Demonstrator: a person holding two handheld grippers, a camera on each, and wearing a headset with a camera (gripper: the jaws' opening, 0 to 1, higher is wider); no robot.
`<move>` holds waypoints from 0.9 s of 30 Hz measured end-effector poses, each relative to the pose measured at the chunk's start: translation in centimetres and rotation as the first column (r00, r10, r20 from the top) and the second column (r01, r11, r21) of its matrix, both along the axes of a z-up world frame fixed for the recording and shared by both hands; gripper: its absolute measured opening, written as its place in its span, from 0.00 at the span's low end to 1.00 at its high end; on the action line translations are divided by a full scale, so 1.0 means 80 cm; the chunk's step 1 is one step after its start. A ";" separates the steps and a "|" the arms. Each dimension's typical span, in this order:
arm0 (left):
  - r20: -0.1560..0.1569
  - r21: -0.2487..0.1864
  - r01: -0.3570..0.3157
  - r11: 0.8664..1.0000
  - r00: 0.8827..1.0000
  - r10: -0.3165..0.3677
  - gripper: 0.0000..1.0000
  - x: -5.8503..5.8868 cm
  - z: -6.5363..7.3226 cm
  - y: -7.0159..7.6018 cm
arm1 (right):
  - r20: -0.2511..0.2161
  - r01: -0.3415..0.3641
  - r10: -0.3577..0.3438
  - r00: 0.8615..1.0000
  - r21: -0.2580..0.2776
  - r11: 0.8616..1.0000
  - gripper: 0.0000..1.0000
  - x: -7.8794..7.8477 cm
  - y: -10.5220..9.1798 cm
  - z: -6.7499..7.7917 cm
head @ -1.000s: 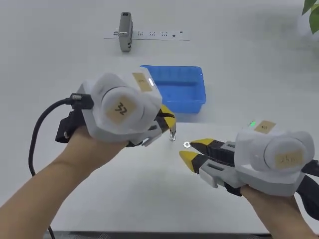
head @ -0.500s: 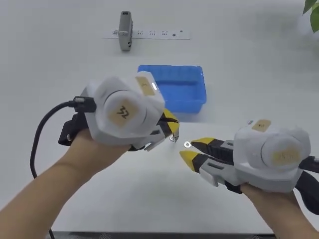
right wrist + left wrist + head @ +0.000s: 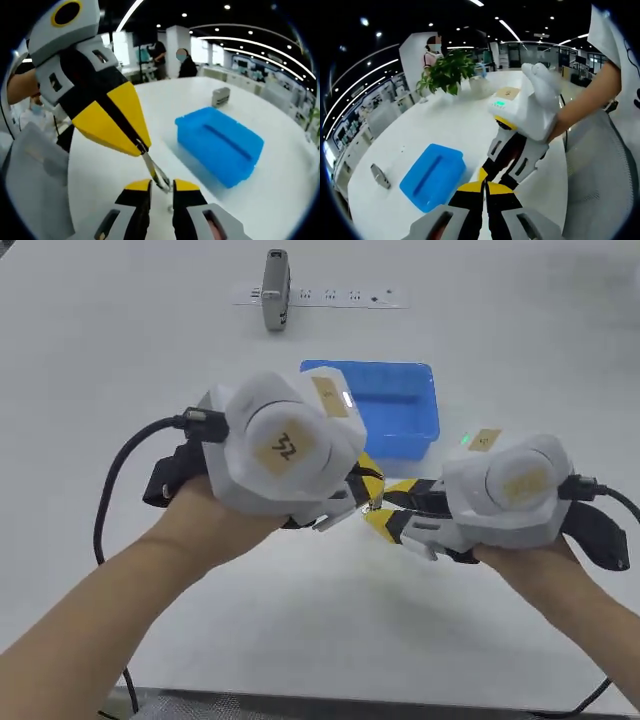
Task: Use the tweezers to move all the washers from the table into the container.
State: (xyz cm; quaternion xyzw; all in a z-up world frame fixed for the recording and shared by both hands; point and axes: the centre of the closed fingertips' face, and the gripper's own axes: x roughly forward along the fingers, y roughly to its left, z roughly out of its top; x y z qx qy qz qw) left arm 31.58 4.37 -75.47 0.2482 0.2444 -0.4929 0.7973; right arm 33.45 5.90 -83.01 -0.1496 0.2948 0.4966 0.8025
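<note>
My left gripper (image 3: 368, 480) is shut on thin metal tweezers (image 3: 154, 172), which stick out past its yellow tips. The right gripper (image 3: 385, 512) is close against it, tip to tip. In the right gripper view the right gripper (image 3: 161, 187) stands open, with the tweezers' tip between its two jaws. I cannot tell whether the tweezers hold a washer; the grippers hide the table under them in the head view. The blue container (image 3: 390, 405) lies just beyond both grippers and looks empty. In the left gripper view my left gripper (image 3: 484, 187) is shut, facing the right gripper (image 3: 495, 176).
A white power strip (image 3: 330, 296) with a grey adapter (image 3: 277, 275) lies at the table's far edge. A black cable (image 3: 115, 500) trails from the left gripper toward the near edge. A potted plant (image 3: 450, 70) stands beyond the container.
The right gripper has moved left and up to meet the left gripper, so its jaws now flank the tweezers' tip. The two washers seen on the table earlier are now covered.
</note>
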 end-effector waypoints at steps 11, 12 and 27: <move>-0.011 0.000 0.013 1.000 1.000 -0.013 0.00 -0.003 0.000 -0.007 | 0.009 -0.090 0.091 0.996 -0.042 0.995 0.06 -0.005 0.001 -0.009; -0.011 0.000 0.014 1.000 1.000 -0.014 0.00 -0.003 0.000 -0.007 | 0.011 -0.095 0.095 0.995 -0.048 0.994 0.06 -0.005 0.001 -0.009; 0.025 0.045 0.063 0.997 0.998 -0.065 0.00 -0.006 0.022 -0.014 | 0.082 -0.100 0.109 0.991 -0.107 0.989 0.05 -0.008 -0.002 0.014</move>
